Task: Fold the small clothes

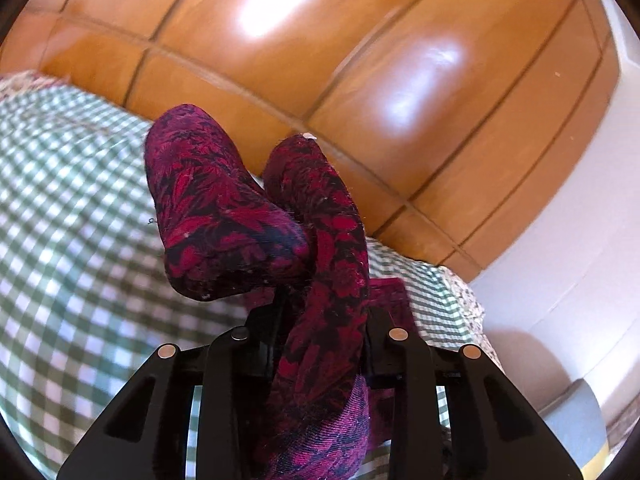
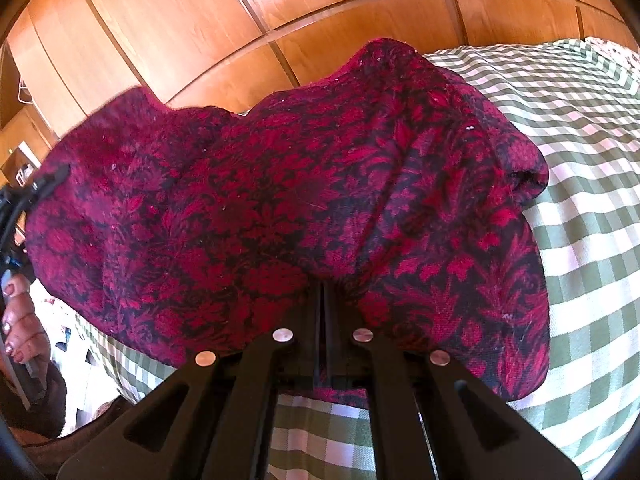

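We have the red-and-black patterned garment (image 2: 304, 208) pinched at two places and raised off the bed, so we judge the step in hand to be the lift that opens a fold, not the fold itself.

The right hand-held gripper (image 2: 324, 312) has its jaws fully together, clamped on the near edge of the cloth; in the right wrist view the fabric bunches into the slit between the fingers and spreads away from it in a broad sheet, its far edge standing up against the wooden panelled wardrobe (image 2: 208, 32). At the left edge of that view we see a hand (image 2: 20, 320) wrapped round a dark handle, presumably the person's left one holding the other tool.

The left hand-held gripper (image 1: 320, 320) has its jaws partly apart and clamped on a thick rope of the same cloth, which runs up between the fingers and flops over in two rounded lobes (a cuff or a hem, we cannot say which from so close). Below it lies the green-and-white checked bedspread (image 1: 72, 200), blurred in this view.

The garment therefore hangs between the two grips, above the bedspread, with only its lower right part seeming to rest on the checks.

Next, we think, both grips must hold firm while the cloth is drawn taut enough to shake out the bunching, then the raised edge carried across and laid down flat on the bedspread. The bunched left-hand grip is the weak point: a roll that thick may lay down twisted.
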Tool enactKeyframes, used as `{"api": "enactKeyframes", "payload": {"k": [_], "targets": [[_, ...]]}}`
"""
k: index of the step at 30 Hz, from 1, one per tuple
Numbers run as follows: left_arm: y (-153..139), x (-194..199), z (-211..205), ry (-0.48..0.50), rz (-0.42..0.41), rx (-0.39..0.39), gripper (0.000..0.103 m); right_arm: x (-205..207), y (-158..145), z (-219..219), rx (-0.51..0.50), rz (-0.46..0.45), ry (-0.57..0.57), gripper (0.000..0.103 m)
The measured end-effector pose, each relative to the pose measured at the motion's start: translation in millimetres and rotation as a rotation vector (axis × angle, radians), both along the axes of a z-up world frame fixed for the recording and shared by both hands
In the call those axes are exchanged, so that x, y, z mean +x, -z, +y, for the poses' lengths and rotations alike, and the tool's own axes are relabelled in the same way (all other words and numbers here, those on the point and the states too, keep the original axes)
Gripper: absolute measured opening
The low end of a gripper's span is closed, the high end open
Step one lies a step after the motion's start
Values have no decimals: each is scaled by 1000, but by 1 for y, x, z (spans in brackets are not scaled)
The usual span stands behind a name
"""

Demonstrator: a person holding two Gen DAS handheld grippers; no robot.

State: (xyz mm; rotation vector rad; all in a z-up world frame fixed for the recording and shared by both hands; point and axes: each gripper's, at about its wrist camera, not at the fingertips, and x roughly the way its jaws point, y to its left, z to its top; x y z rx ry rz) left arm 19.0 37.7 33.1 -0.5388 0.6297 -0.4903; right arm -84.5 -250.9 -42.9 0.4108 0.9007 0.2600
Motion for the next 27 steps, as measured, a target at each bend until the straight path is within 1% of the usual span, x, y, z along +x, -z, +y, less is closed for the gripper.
{"api": "enactKeyframes", "payload": {"k": [2,6,10,11,15,17,19,21,25,27], "targets": [[-8,1,-13,28,-30,15,29,0,0,-1,3,1,-1,0],[-16,1,-36,73,-64,27,29,0,-1,-3,20,7,3,0],[-22,4,-58,105,-87,53,29,-1,-10,-6,43,-7,9,4],[-23,3,-63,115,-91,57,29,-3,-14,-6,36,-21,11,6],[-26,6,-78,143,-104,81,29,-8,-28,-8,-47,-65,38,6],[-27,6,-86,155,-111,94,29,-10,-32,-14,-32,-72,60,6],[-27,6,-92,170,-114,101,29,-11,-33,-20,-18,-70,89,11],[-25,7,-101,181,-113,115,29,-12,-34,-27,-15,-66,118,14],[-24,10,-117,198,-111,132,29,-14,-32,-39,-11,-46,157,13],[-23,12,-126,212,-118,150,29,-14,-25,-45,22,-17,163,12]]}}
